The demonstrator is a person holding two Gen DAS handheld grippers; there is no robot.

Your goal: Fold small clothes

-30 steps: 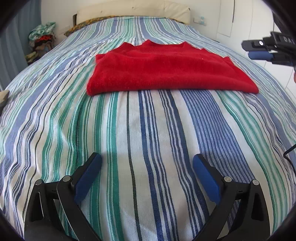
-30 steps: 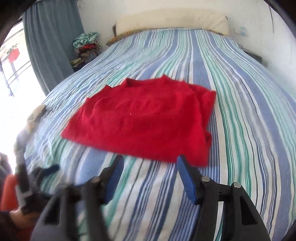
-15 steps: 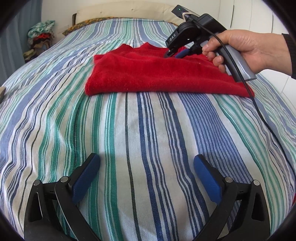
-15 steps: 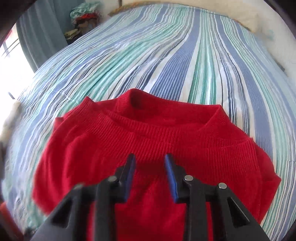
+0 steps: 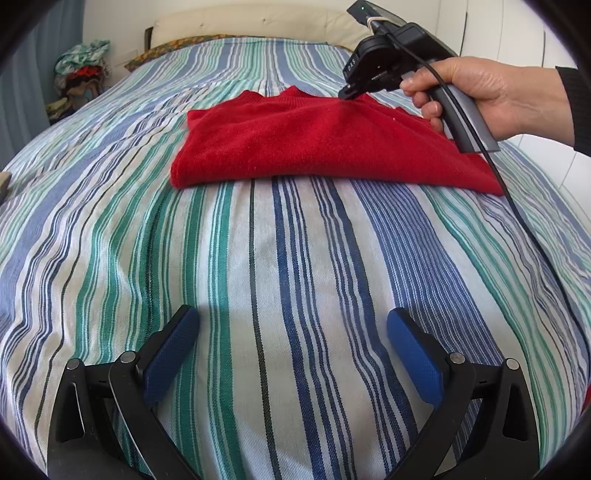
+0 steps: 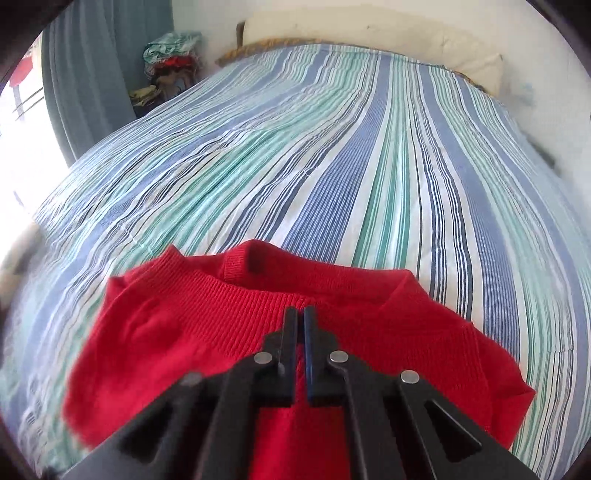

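Knitwear, a red sweater, lay folded flat on the striped bedspread, roughly in the middle of the bed, with its ribbed neckline turned toward the headboard end and its folded edge facing the left wrist camera. From that camera the sweater sat well beyond the left gripper; from the right wrist camera it filled the lower part of the view, directly under the tool.

The right gripper was tilted down onto the sweater just behind the neckline, its tips on the ribbed knit. Its jaws had just been closing and now stood pressed together with only a thin slit between the blue pads; a small ridge of red knit appeared pinched at the tips. In the left wrist view the same gripper met the far edge of the garment, held by the person's right hand wrapped around its grey handle, a dark sleeve at the wrist and a black cable trailing down across the bedspread.

The left gripper hung over bare bedspread near the camera, its blue pads spread wide apart with nothing between them.

Beyond the bed stood a cream headboard, a patterned pillow at its foot, a heap of clothes in the corner, and a blue-grey curtain beside a bright window.
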